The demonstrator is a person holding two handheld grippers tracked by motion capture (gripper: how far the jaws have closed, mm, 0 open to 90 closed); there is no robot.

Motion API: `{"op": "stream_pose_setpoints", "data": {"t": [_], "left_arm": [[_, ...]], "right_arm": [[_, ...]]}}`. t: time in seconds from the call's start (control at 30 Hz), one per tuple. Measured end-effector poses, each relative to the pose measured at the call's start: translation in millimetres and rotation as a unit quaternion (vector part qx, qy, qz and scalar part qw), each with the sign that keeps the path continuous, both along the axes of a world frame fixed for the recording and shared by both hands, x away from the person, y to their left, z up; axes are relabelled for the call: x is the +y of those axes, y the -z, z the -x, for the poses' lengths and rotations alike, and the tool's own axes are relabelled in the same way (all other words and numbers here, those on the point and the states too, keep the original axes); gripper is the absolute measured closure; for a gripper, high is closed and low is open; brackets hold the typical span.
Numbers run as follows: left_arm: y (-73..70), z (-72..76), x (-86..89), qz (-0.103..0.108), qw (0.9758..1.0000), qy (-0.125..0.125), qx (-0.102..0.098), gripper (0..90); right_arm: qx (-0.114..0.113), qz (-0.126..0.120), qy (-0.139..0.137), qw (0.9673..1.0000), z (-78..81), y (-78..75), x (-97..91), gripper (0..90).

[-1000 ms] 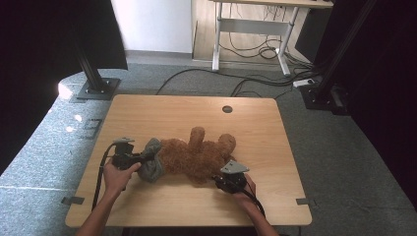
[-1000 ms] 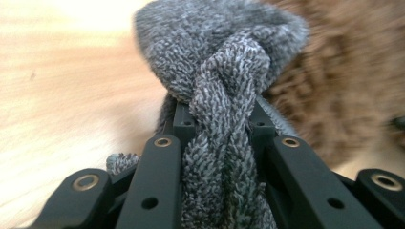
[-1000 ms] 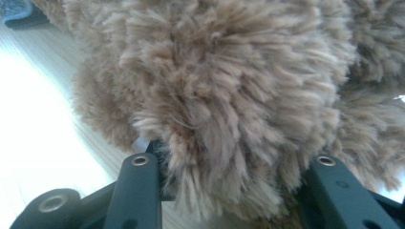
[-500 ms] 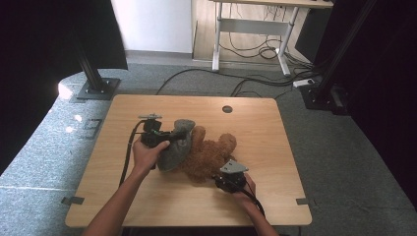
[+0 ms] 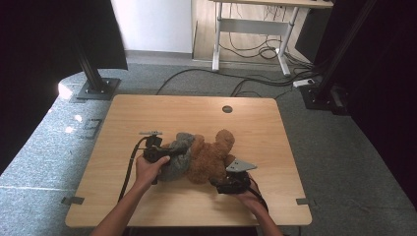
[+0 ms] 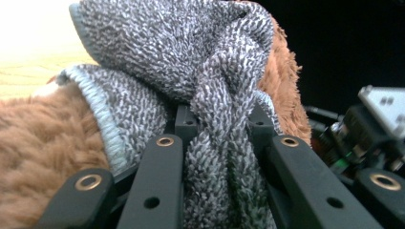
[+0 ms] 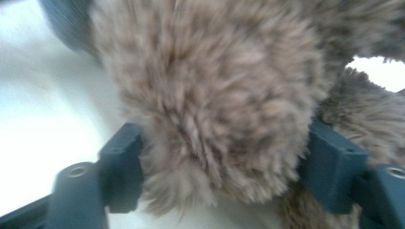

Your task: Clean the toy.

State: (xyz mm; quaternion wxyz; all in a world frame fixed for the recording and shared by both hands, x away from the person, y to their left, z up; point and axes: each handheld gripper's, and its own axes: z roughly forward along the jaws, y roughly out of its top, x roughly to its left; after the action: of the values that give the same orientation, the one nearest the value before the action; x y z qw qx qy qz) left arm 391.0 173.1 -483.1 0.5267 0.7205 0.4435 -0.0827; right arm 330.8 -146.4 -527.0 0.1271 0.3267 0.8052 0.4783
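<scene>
the brown teddy bear (image 5: pixel 209 160) lies lengthwise across the table's near middle between both hands, the left gripper (image 6: pixel 217 143) pinched tight on the grey knit garment (image 6: pixel 191 71) over its left end, the right gripper (image 7: pixel 224 162), jaws just widened, straddling a furry limb whose contact its own view blurs.

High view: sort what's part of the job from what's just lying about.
In the job:
teddy bear
grey knit garment
left gripper, shut on the garment
right gripper, at the bear

Lying about:
floor cables
white desk frame
</scene>
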Motion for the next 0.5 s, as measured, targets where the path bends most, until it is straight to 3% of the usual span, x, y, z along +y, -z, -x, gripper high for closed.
{"op": "stream_pose_setpoints", "data": {"t": [0.07, 0.13, 0.23, 0.33, 0.4, 0.5], "left_arm": [[2.2, 4.8, 0.8, 0.004, 0.9999, 0.001, -0.010, 73.6], [5.3, 12.2, 1.4, 0.010, 0.9998, 0.002, -0.016, 73.6], [8.9, 22.4, 4.0, 0.015, 0.9997, 0.008, -0.019, 73.7], [12.5, 30.3, 8.1, 0.023, 0.9995, 0.010, -0.018, 73.7], [15.1, 34.7, 10.2, 0.023, 0.9995, 0.014, -0.018, 73.7], [17.8, 38.2, 11.7, 0.024, 0.9994, 0.016, -0.019, 73.7]], "right_arm": [[-0.002, -0.028, 0.004, 0.9996, 1.5, -6.6, -10.9, 21.6], [0.017, -0.062, 0.014, 0.9978, -0.9, -11.6, -20.5, 20.5], [0.022, -0.075, 0.013, 0.9969, -4.5, -13.4, -17.3, 18.9], [0.027, -0.057, -0.015, 0.9979, -9.2, -7.4, 4.7, 15.0], [0.009, -0.019, -0.020, 0.9996, -8.9, -3.7, 19.9, 13.9], [-0.023, 0.022, -0.013, 0.9994, -3.9, -1.4, 30.0, 29.2]]}}
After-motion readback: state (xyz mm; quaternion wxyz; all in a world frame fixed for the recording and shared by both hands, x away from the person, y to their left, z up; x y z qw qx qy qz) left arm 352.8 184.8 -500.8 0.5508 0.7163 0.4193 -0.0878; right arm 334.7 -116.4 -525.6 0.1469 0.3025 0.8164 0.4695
